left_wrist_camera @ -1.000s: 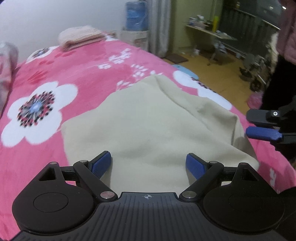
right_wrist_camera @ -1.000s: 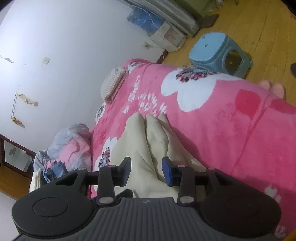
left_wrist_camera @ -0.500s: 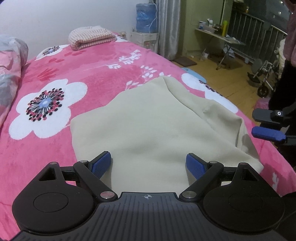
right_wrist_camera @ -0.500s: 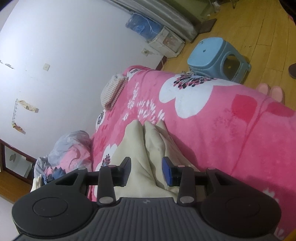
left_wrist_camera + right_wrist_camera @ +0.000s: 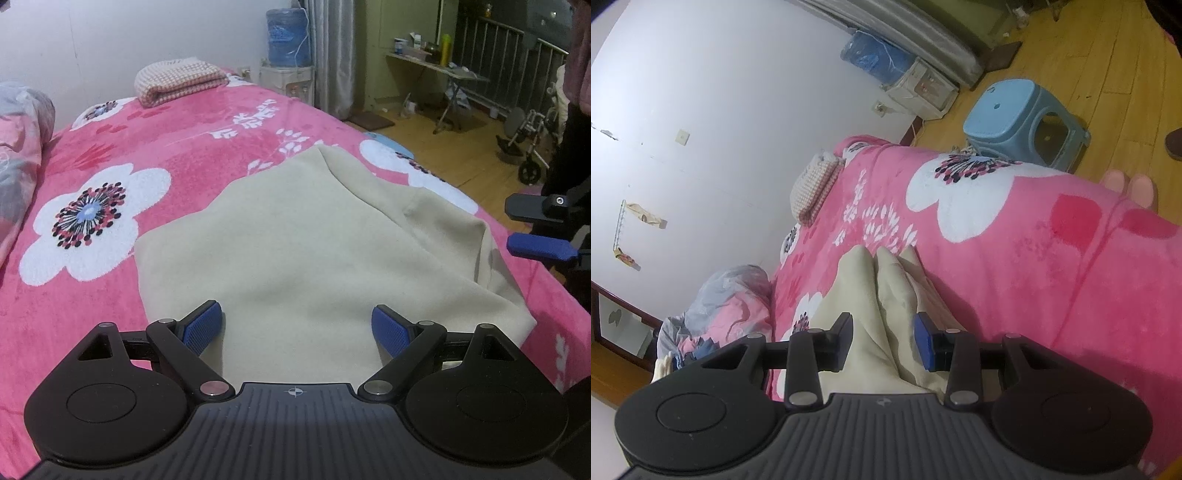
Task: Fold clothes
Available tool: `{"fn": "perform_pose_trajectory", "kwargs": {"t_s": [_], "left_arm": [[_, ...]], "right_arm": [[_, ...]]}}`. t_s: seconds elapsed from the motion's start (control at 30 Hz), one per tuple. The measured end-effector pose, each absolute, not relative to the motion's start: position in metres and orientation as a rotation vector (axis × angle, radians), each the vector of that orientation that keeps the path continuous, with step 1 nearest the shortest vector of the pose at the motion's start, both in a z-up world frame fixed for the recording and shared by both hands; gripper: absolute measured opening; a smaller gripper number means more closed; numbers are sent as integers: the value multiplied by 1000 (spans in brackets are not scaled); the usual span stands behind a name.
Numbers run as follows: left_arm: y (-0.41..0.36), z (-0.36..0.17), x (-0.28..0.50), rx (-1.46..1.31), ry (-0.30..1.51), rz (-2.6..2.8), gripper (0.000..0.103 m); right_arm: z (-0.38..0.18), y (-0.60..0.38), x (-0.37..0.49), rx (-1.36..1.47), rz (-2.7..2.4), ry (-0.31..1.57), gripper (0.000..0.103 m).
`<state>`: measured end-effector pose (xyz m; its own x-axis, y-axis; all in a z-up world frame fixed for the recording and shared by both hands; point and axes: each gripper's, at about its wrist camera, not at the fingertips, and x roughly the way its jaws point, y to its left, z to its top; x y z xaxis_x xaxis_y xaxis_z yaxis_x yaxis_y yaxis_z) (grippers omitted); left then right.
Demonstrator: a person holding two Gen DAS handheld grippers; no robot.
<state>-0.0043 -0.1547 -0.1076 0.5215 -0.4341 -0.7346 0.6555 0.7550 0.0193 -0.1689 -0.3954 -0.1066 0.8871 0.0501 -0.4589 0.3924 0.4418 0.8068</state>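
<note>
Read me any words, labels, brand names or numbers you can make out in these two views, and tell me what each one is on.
No text can be read.
Water bottle: its label print is too blurred.
Items on the side table: any labels are too small.
Left gripper and right gripper bodies: only a small symbol, no words.

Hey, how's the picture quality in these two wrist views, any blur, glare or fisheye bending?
Left wrist view: sharp, with soft even light on the cream garment, and the pink floral blanket bulges from fisheye bending. Right wrist view: the frame is rolled so the floor sits top right, the white wall looks washed out, and the blue stool is slightly soft.
</note>
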Motion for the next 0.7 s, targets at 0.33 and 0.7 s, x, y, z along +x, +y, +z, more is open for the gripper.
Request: {"fn": "perform_pose_trajectory", "kwargs": {"t_s": [0.33,0.7], "left_arm": [[-156,-108,-6,324,776,-669,90],[-169,-83,12,235,708,-805,90]], "right_arm": [[-105,-398,-171,1104,-231,440,39],[-104,-416,-165,1106,-234,466,39]]}}
